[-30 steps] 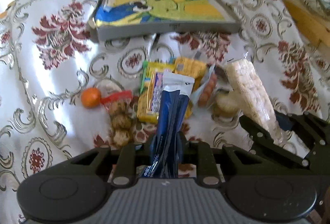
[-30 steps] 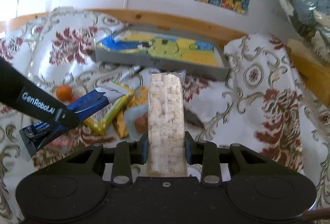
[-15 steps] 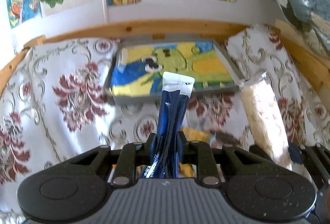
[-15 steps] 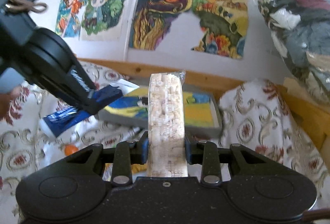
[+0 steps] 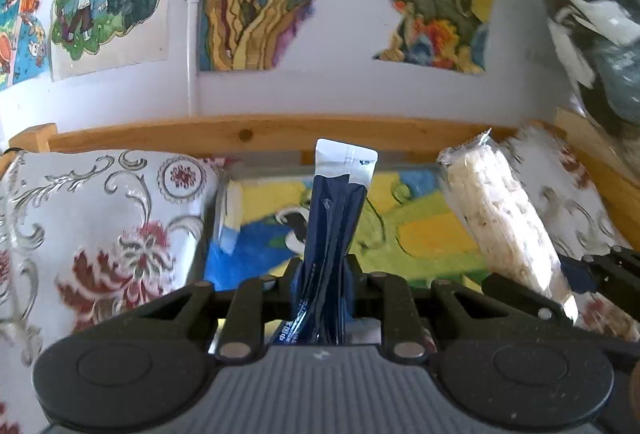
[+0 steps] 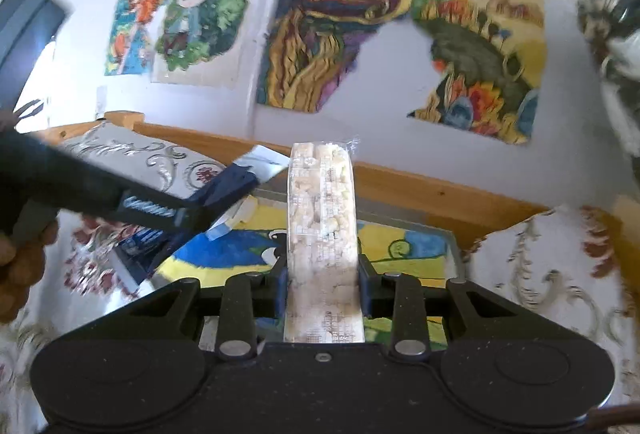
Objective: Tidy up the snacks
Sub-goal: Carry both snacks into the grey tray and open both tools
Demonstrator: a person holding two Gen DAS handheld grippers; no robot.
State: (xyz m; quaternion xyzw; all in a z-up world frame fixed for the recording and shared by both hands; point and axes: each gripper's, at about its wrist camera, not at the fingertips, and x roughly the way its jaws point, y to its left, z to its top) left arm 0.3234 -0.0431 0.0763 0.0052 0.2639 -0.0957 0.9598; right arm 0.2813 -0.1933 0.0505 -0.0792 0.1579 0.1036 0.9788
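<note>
Left tool, clenched on a dark blue sachet, and right tool, clamping a rice-cracker pack, both point lengthwise at the grey tray lying just ahead below them, neither clearly nearer.

Matte black grippers w/ round side discs, silver screws, ribbed grey back; blue-lined jaws.
</note>
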